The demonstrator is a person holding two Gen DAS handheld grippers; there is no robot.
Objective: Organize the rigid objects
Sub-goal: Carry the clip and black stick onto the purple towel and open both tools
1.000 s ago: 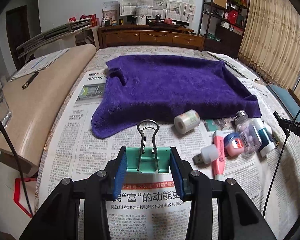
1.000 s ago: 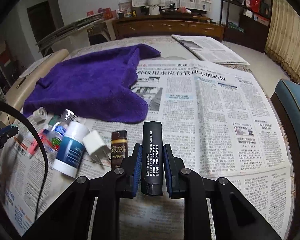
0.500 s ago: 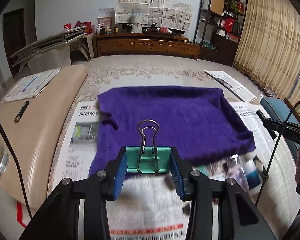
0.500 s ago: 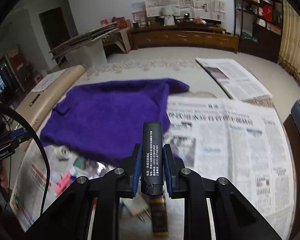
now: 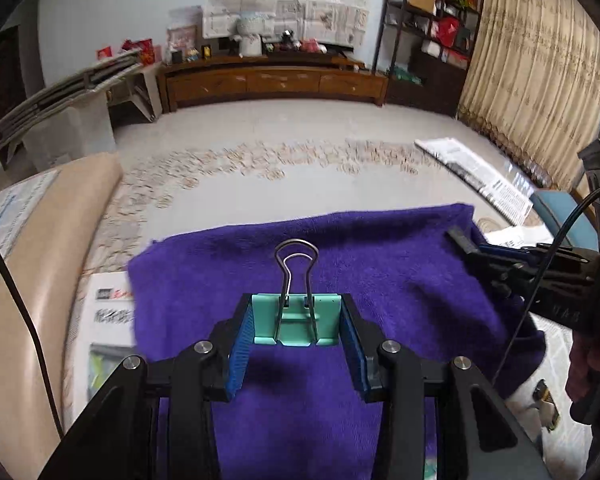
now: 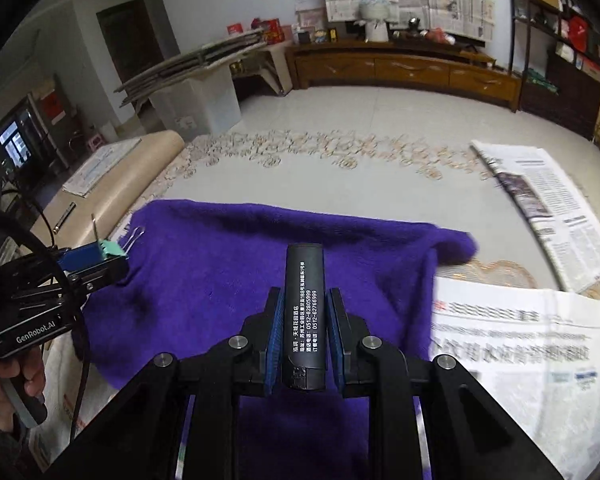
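My left gripper is shut on a teal binder clip with silver wire handles, held above the purple towel. My right gripper is shut on a black cylindrical stick with white print, also above the purple towel. The right gripper with its black stick shows at the right of the left wrist view. The left gripper with the clip shows at the left of the right wrist view.
Newspaper covers the table right of the towel and more lies left of it. A small object lies at the towel's right edge. A beige padded bench stands left. A folded newspaper lies at the far right.
Both grippers have moved forward with their objects and now hang over the purple towel. The pile of small items has dropped out of view behind them.
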